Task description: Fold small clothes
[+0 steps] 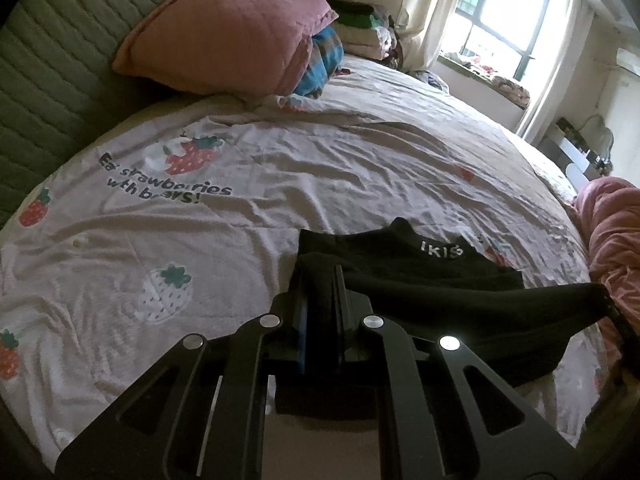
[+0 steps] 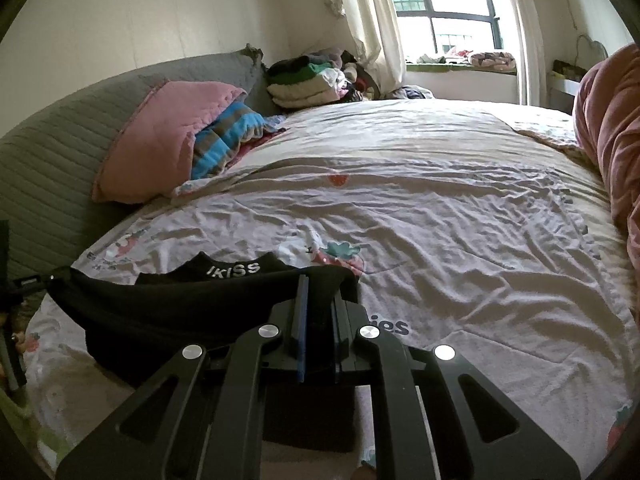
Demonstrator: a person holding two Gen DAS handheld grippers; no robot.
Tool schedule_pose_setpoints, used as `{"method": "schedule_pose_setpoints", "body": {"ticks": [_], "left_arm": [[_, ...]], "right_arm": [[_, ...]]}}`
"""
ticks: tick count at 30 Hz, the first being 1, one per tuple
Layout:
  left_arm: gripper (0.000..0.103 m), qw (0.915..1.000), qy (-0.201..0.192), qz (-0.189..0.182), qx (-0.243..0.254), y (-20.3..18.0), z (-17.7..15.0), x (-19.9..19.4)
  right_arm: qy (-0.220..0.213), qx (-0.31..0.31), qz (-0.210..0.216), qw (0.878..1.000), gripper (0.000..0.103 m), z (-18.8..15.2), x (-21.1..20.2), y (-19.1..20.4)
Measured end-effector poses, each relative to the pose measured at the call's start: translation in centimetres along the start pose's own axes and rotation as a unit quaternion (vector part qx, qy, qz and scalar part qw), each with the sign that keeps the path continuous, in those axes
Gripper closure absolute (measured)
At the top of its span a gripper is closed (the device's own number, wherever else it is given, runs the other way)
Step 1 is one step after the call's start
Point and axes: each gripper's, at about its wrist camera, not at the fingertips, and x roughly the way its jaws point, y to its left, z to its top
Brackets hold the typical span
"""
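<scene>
Pinched black garment (image 1: pixel 420 280) corners hidden.

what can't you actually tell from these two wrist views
- Black garment: its near part drops behind the left tongs in the left wrist view, so its full shape and type are unclear.
- Right tongs, right wrist view: black fabric covers the tips, so grip depth is hidden.
- White lettering, left wrist view: folded and only partly readable.
- The hands holding the tongs: outside both views.
- Clothes pile by the window: too small to sort.
</scene>
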Motion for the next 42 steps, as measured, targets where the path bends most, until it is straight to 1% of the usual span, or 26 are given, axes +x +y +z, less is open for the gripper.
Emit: {"method": "schedule_pose_setpoints", "body": {"ticks": [14,22,25,26,27,31,32,33,35,37,38,41,42], "left_arm": [[0.099,0.9997,0.023,0.012,0.001,0.5,-0.2,4.2],[0.098,0.9994,0.031,0.018,0.0,0.5,-0.5,5.6],[0.095,0.9993,0.029,0.023,0.003,0.4,-0.5,5.5],[0.094,0.9993,0.029,0.025,0.006,0.3,-0.5,5.5],[0.094,0.9992,0.025,0.031,0.01,0.2,-0.5,5.4],[0.094,0.9992,0.021,0.032,0.014,0.0,-0.3,5.0],[0.093,0.9992,0.019,0.032,0.016,0.0,-0.3,4.9],[0.091,0.9991,0.014,0.034,0.02,-0.2,-0.2,4.6],[0.088,0.9991,0.007,0.034,0.025,-0.5,-0.1,4.1],[0.078,0.9991,0.002,0.032,0.028,-0.8,-0.1,3.7],[0.074,0.9991,-0.001,0.03,0.03,-0.9,-0.1,3.4],[0.068,0.9991,-0.008,0.025,0.034,-1.5,-0.3,2.7],[0.063,0.9991,-0.01,0.024,0.034,-1.7,-0.3,2.5]], "right_arm": [[0.034,0.005,-0.019,0.999,0.095,-0.7,4.4,-0.5],[0.055,0.005,-0.036,0.998,0.094,-1.4,6.7,-0.4],[0.058,0.006,-0.04,0.997,0.092,-1.5,7.0,-0.3],[0.056,0.006,-0.044,0.997,0.089,-1.5,6.9,-0.3],[0.054,0.004,-0.05,0.997,0.083,-1.5,6.8,-0.3],[0.044,0.004,-0.058,0.997,0.074,-1.4,6.0,-0.4],[0.038,0.003,-0.06,0.997,0.069,-1.4,5.6,-0.4],[0.034,0.003,-0.061,0.998,0.064,-1.4,5.2,-0.3],[0.027,0.0,-0.06,0.998,0.058,-1.3,4.5,-0.2],[0.018,-0.002,-0.058,0.998,0.056,-1.3,3.6,0.1],[0.016,-0.003,-0.055,0.998,0.053,-1.4,3.2,0.2],[0.008,-0.012,-0.045,0.999,0.051,-1.6,2.2,0.9],[0.007,-0.016,-0.043,0.999,0.051,-1.7,1.9,1.1]]}}
